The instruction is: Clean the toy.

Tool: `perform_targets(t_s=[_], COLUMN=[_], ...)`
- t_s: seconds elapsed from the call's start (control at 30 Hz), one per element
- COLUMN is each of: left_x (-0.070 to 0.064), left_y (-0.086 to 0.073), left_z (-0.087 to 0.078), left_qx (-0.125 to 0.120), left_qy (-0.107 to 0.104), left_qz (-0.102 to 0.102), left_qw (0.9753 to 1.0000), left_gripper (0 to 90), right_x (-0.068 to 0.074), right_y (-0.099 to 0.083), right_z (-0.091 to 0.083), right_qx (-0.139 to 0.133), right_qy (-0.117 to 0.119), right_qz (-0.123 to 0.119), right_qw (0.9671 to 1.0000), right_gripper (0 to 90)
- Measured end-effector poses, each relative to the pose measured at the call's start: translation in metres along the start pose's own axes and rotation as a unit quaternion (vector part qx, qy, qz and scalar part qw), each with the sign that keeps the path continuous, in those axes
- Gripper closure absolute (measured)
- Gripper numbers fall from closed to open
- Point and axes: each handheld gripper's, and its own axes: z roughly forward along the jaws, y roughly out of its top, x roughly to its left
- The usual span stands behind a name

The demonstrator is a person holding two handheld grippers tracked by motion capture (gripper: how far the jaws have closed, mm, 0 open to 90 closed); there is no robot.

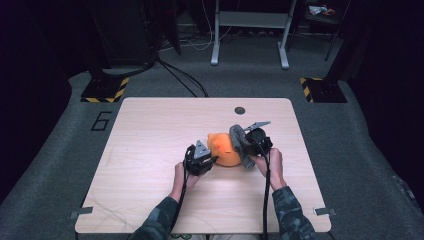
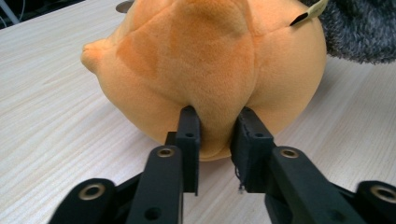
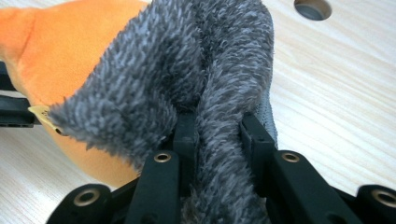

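High view: an orange plush toy (image 1: pixel 226 150) lies on the table (image 1: pixel 150 150) just right of the frame's centre, with a grey fuzzy sock (image 1: pixel 239 142) draped against its right side.
Left gripper (image 1: pixel 200 159): at the toy's left side; in the left gripper view (image 2: pixel 215 125) its jaws are closed to a narrow gap, pinching a fold of the orange plush at mid frame.
Right gripper (image 1: pixel 248 145): at the toy's right side; in the right gripper view (image 3: pixel 218 128) its jaws are clamped on a thick fold of the grey sock (image 3: pixel 187 70), which rises to the upper middle of the frame.
Toy in right gripper view: orange body (image 3: pixel 60 51) at upper left, partly behind the sock.
Step in hand: likely working the sock on or off the toy while the left side anchors it; which of the two I cannot tell.
Next move calls for: a steady hold on the plush and a slow pull of the sock along the body, keeping both folds from slipping out.
Small tag (image 2: pixel 309 13): a pale strip at the upper right of the left gripper view, on the toy near the sock.
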Motion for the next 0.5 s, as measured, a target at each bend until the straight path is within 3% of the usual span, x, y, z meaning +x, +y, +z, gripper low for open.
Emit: perform_targets(t_s=[0.27, 0.33, 0.5], left_x=[0.009, 0.009, 0.008], left_y=[0.003, 0.006, 0.014], left_z=[-0.008, -0.012, -0.023], left_qx=[-0.005, -0.009, -0.015], left_qy=[-0.034, -0.043, -0.057], left_qz=[-0.054, -0.072, -0.091], left_qw=[0.9979, 0.9964, 0.9941], left_gripper=[78.4, 78.5, 78.4], right_x=[0.007, 0.013, 0.032], right_y=[0.006, 0.01, 0.02], right_z=[-0.023, -0.029, -0.042], right_qx=[-0.032, -0.039, -0.055], right_qy=[-0.006, -0.006, 0.006], right_qz=[-0.004, -0.016, -0.048], right_qw=[0.9995, 0.9991, 0.9973], right_gripper=[71.4, 71.4, 71.4])
